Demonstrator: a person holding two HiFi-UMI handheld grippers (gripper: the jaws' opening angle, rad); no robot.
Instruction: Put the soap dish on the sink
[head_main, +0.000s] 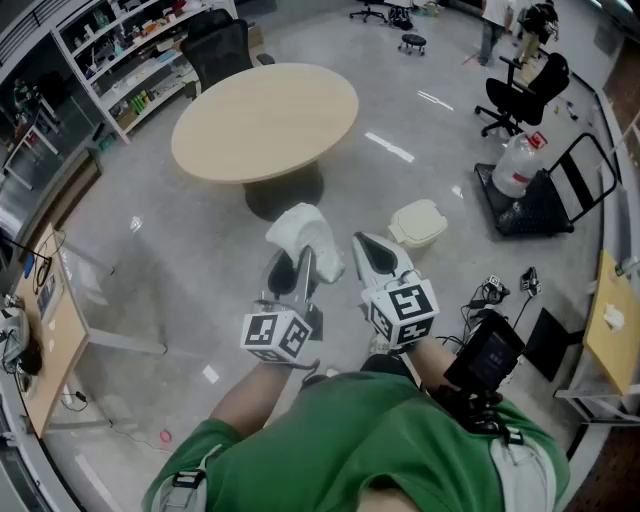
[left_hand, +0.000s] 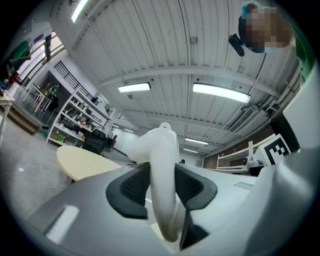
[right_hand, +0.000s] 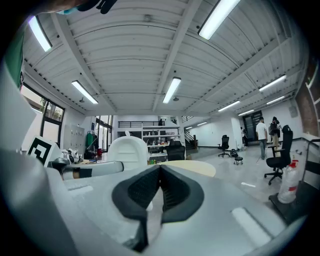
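The soap dish (head_main: 304, 232) is a white moulded plastic piece. My left gripper (head_main: 298, 265) is shut on it, at chest height above the floor. In the left gripper view the soap dish (left_hand: 163, 165) stands on edge between the two black pads (left_hand: 131, 186), which press on it from both sides, and it sticks out past the tips. My right gripper (head_main: 368, 246) is just to the right of it, shut with nothing held. In the right gripper view its pads (right_hand: 142, 189) meet at the tip, with the soap dish (right_hand: 128, 149) to the left. No sink is in view.
A round beige table (head_main: 265, 120) stands ahead on the grey floor. A cream lidded bin (head_main: 418, 222) sits to its right. Further right are a hand cart with a water bottle (head_main: 518, 166) and black office chairs (head_main: 520, 95). Shelves (head_main: 120, 60) line the far left.
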